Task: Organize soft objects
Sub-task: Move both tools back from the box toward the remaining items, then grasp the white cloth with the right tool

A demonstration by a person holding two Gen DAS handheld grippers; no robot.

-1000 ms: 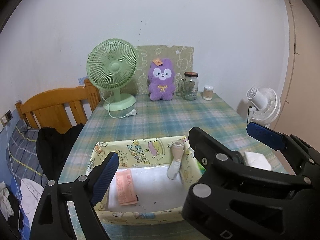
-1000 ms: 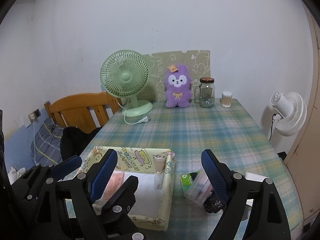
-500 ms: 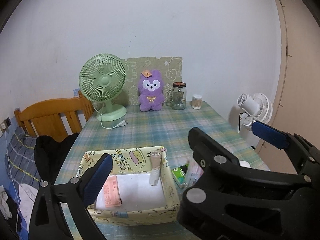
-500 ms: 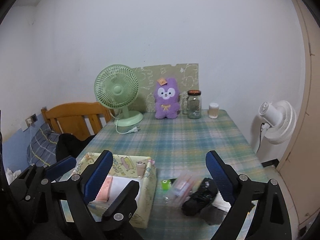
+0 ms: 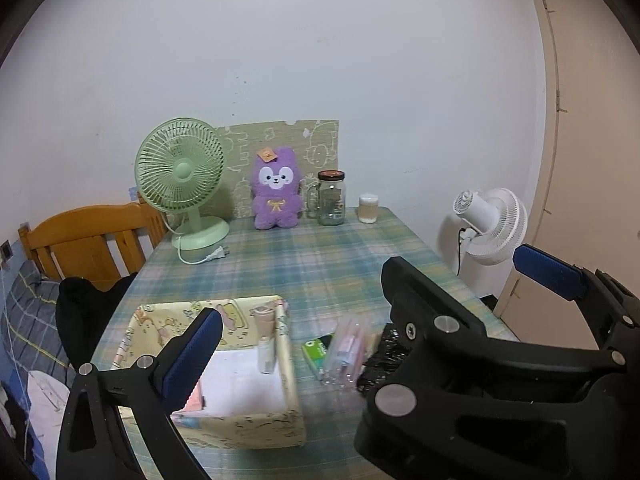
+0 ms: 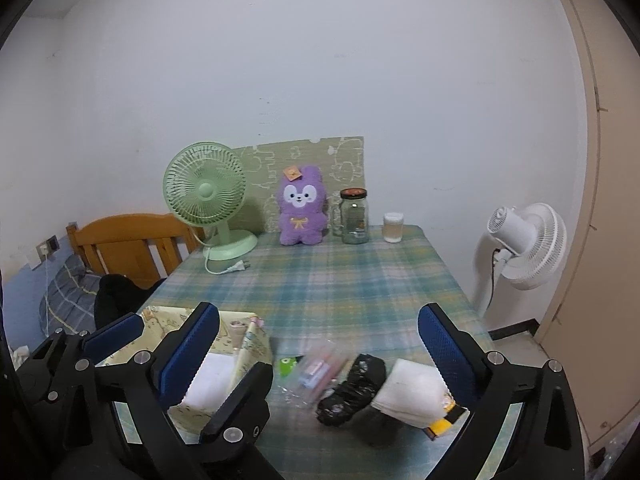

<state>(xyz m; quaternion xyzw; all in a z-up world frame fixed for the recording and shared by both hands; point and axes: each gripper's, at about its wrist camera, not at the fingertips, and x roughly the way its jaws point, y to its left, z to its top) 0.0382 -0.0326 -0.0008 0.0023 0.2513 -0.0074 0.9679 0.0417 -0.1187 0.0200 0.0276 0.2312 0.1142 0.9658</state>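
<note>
A yellow patterned fabric box [image 5: 280, 432] [image 6: 248, 340] stands on the near left of the plaid table, holding a white cloth [image 5: 240, 384], a pink packet and a rolled beige item [image 5: 266, 340]. Right of it lie a green pack [image 5: 318, 350] [image 6: 289, 366], a clear pouch [image 5: 346, 352] [image 6: 316, 372], a black bundle [image 6: 352, 390] and a white tissue pack [image 6: 412, 394]. A purple plush [image 5: 276, 194] [image 6: 301, 212] sits at the far edge. My left gripper [image 5: 368, 316] is open above the box and pouch. My right gripper [image 6: 320, 344] is open above the loose items. Both are empty.
A green desk fan [image 5: 182, 178] with a loose plug, a glass jar [image 5: 331, 198] and a small cotton-swab tub [image 5: 368, 208] stand at the table's far edge. A wooden chair [image 5: 92, 240] with dark clothing is left. A white floor fan [image 5: 490, 226] stands right.
Both grippers have drawn back and risen from the table, so the box and loose items look smaller and farther. Both stay open and empty.
</note>
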